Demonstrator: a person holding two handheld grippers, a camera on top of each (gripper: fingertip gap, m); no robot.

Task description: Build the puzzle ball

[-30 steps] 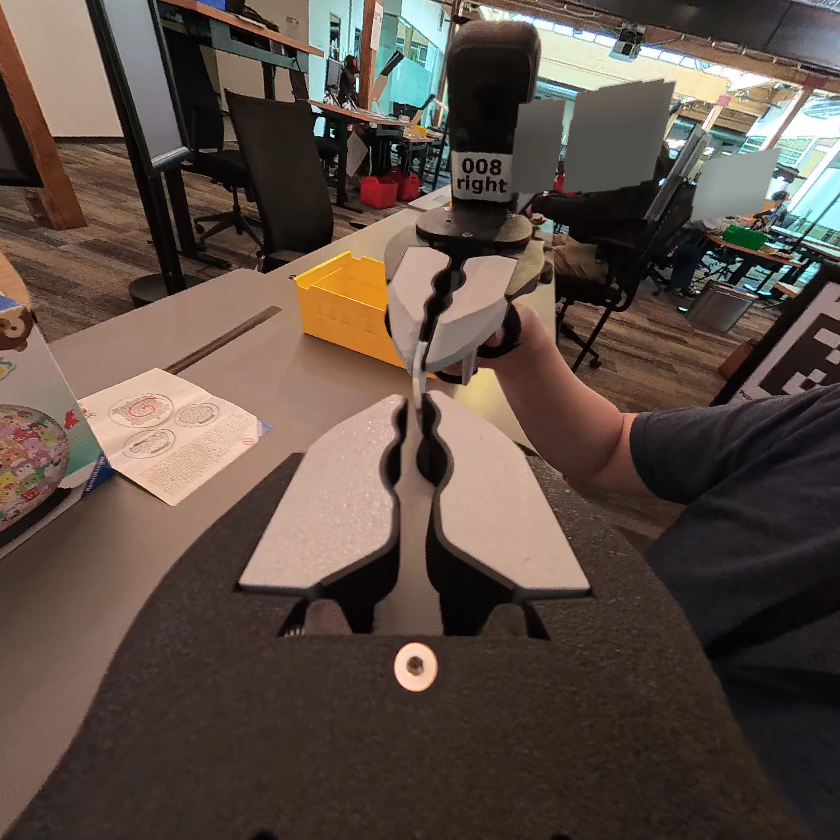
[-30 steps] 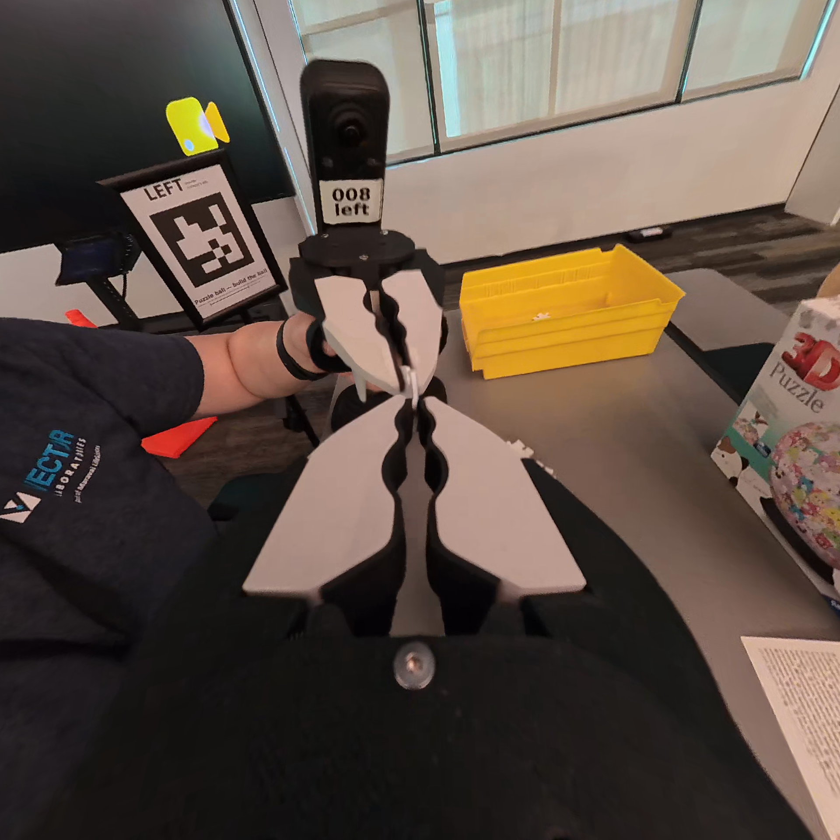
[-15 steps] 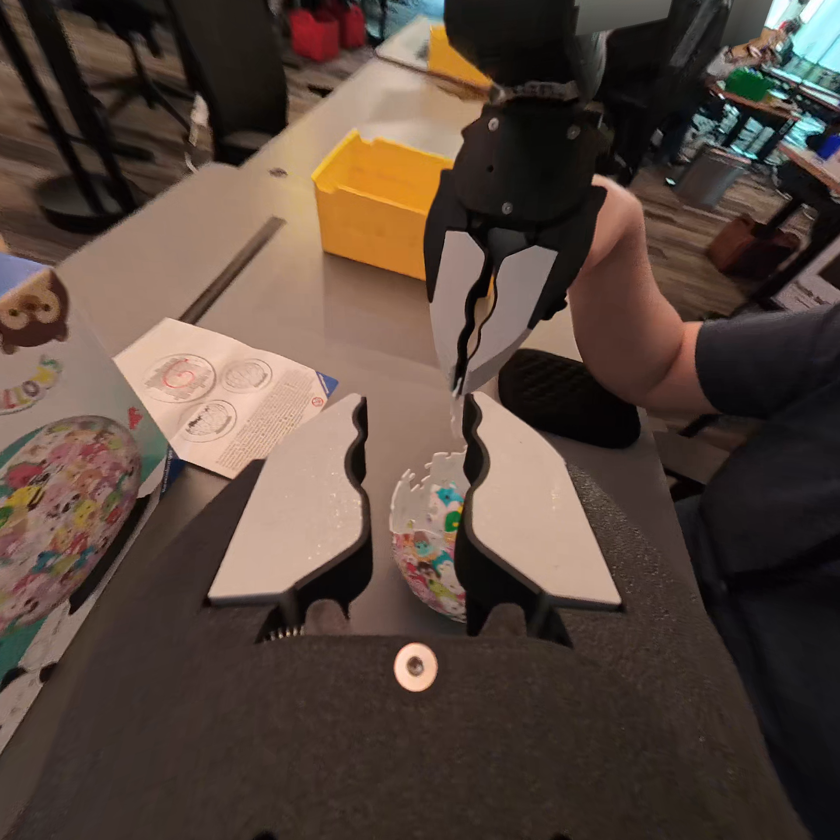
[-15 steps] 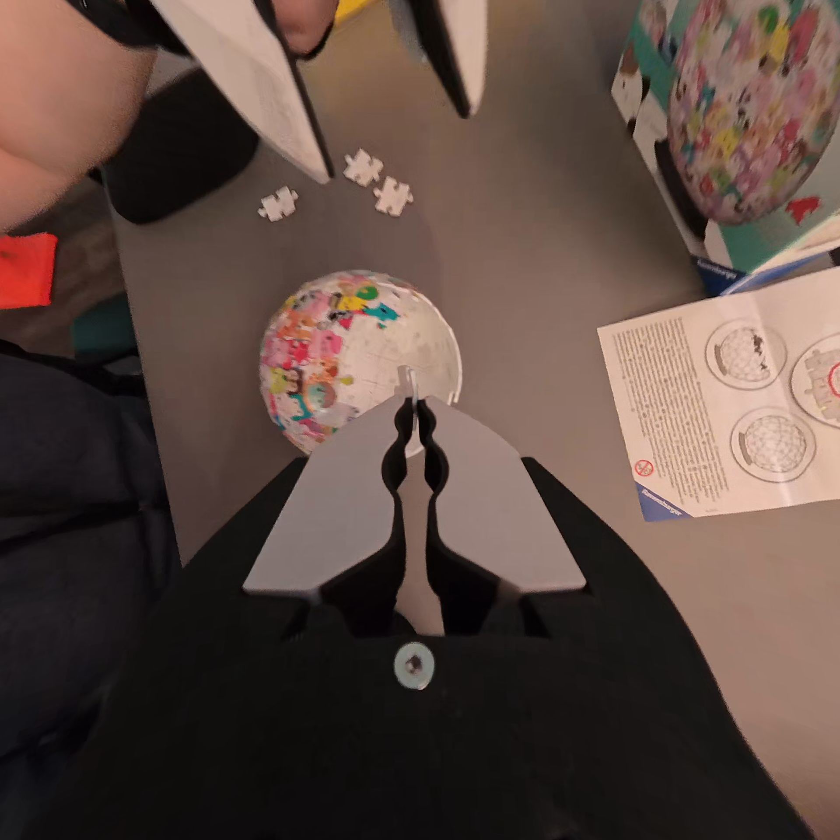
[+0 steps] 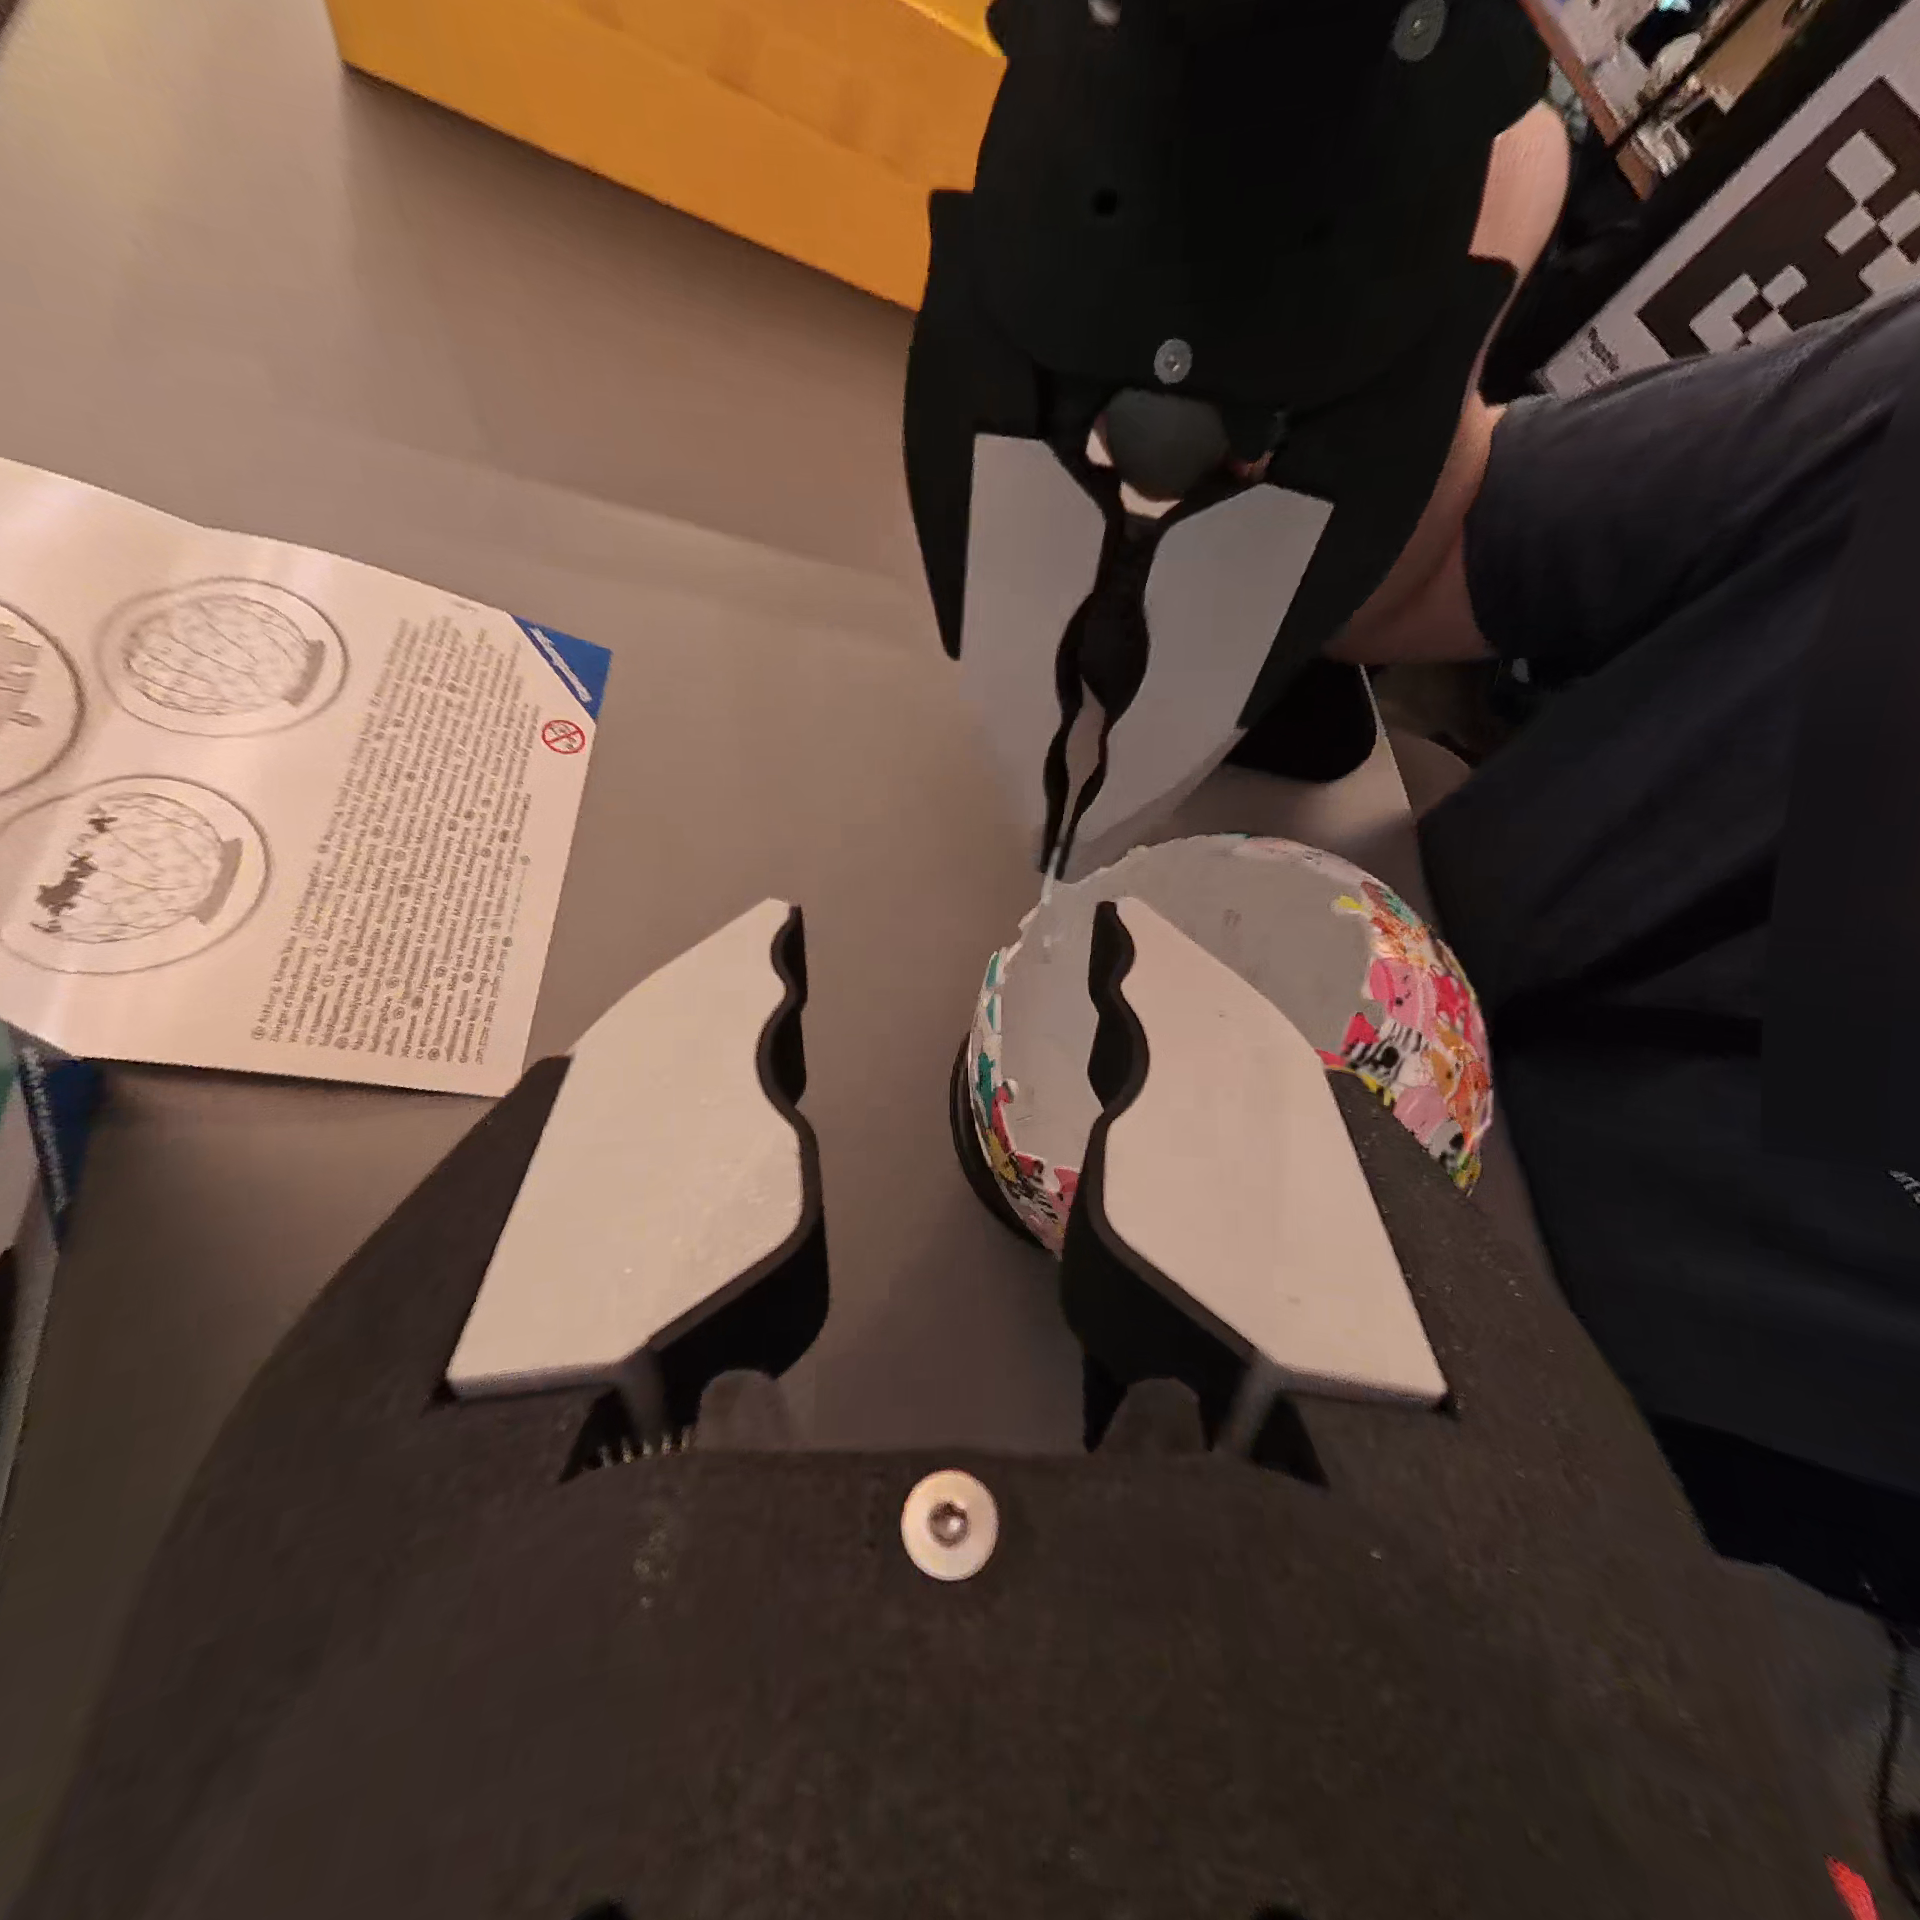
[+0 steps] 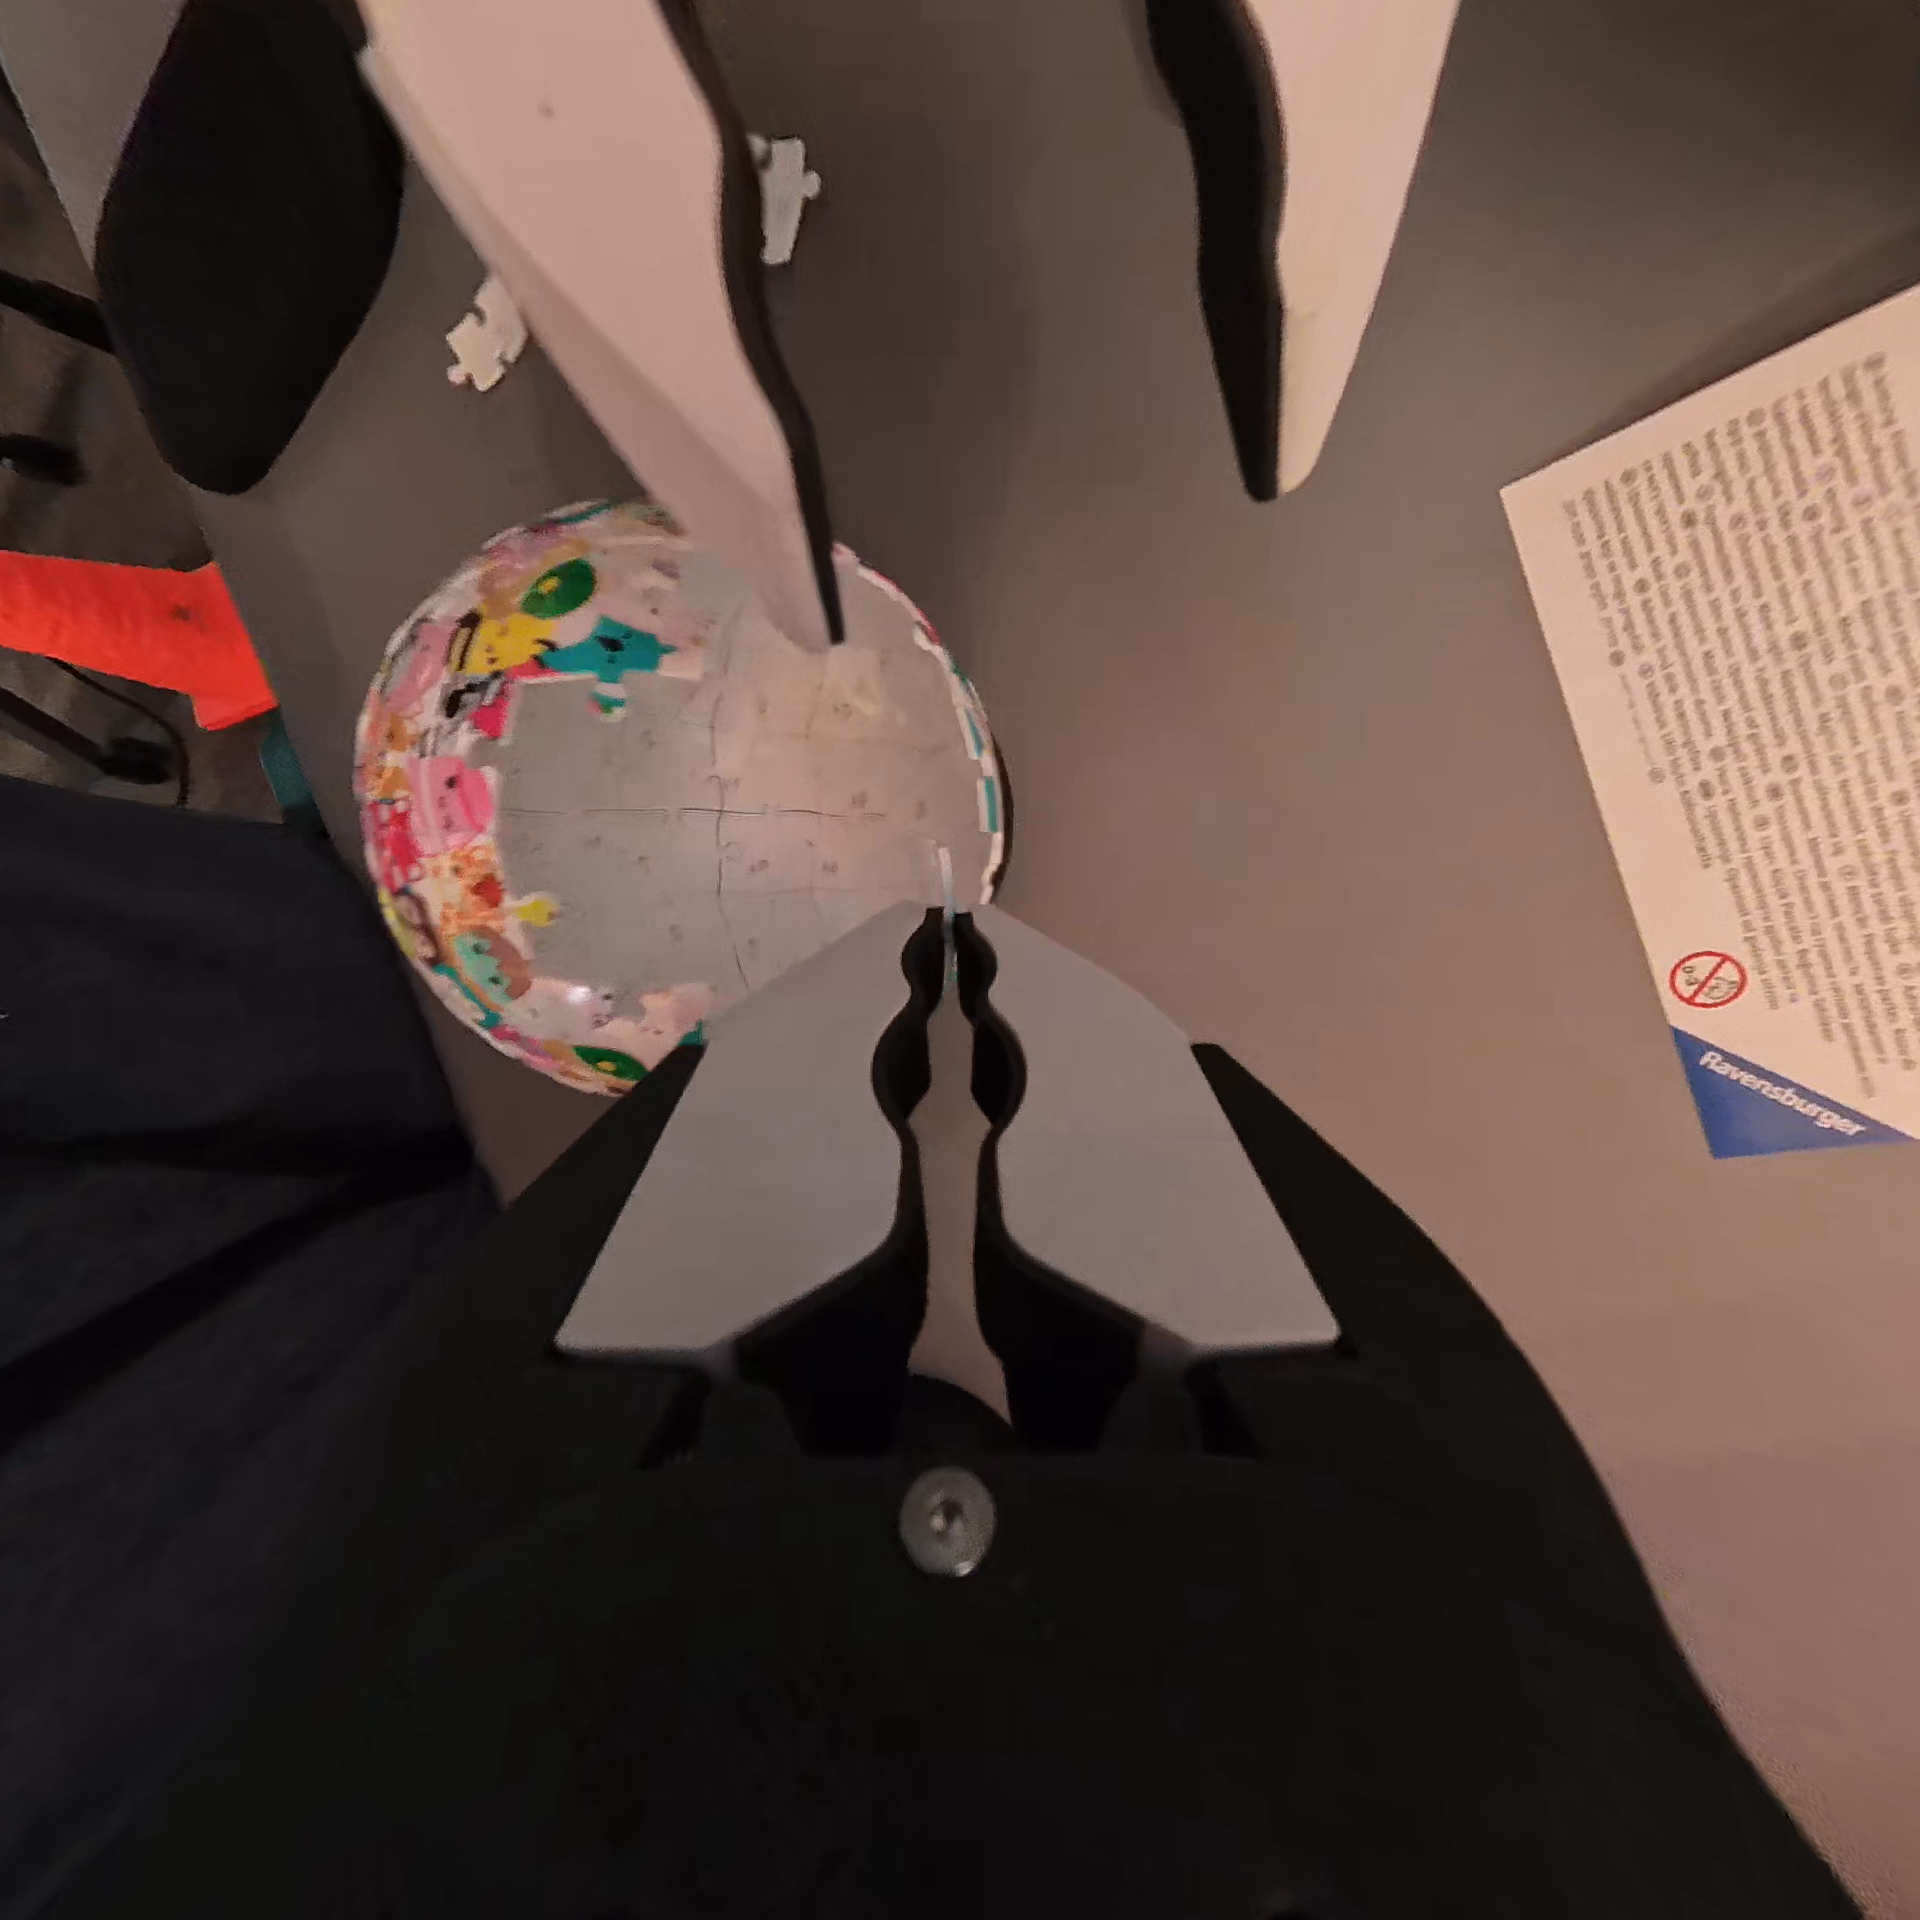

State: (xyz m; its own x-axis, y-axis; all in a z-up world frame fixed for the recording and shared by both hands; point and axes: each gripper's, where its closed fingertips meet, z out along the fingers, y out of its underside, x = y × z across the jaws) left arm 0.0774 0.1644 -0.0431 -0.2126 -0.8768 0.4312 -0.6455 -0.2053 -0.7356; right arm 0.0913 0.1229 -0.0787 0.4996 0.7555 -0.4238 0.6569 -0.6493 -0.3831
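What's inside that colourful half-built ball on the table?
The colourful half-built puzzle ball looks hollow: only its pale grey inner wall shows, with faint seams. The open left gripper's white finger dips in, and the shut right gripper covers the near rim.

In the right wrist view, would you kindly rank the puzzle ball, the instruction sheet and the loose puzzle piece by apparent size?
1. Puzzle ball
2. Instruction sheet, cut off by the frame edge, so its rank is unsure
3. Loose puzzle piece
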